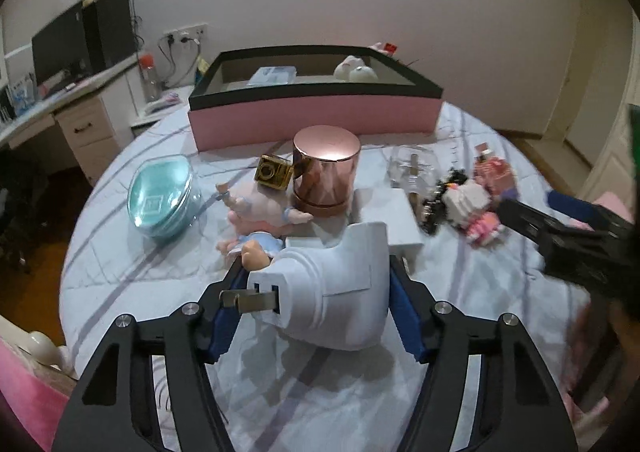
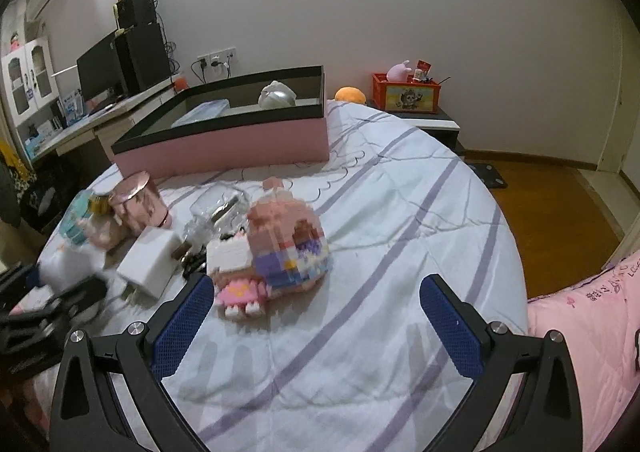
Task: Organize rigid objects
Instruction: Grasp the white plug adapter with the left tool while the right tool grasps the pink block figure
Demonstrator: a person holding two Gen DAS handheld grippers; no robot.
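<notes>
My left gripper (image 1: 316,268) is shut on a white plug-in charger (image 1: 340,284) that lies on the striped bedspread, metal prongs pointing left. Just beyond it lie a pink doll (image 1: 256,212), a gold cube (image 1: 274,172) and a rose-gold cylinder (image 1: 326,172). My right gripper (image 2: 316,292) stands open over the bed with nothing between its fingers. Right in front of it sits a pink and purple block figure (image 2: 280,248). The right gripper (image 1: 560,236) also shows blurred at the right of the left wrist view.
A pink box with a black rim (image 1: 312,120) stands open at the back of the bed, with a few items inside. A teal glass bowl (image 1: 164,200), a white box (image 1: 388,212) and a clear glass bottle (image 1: 412,168) also lie on the bed. A desk (image 1: 60,100) stands left.
</notes>
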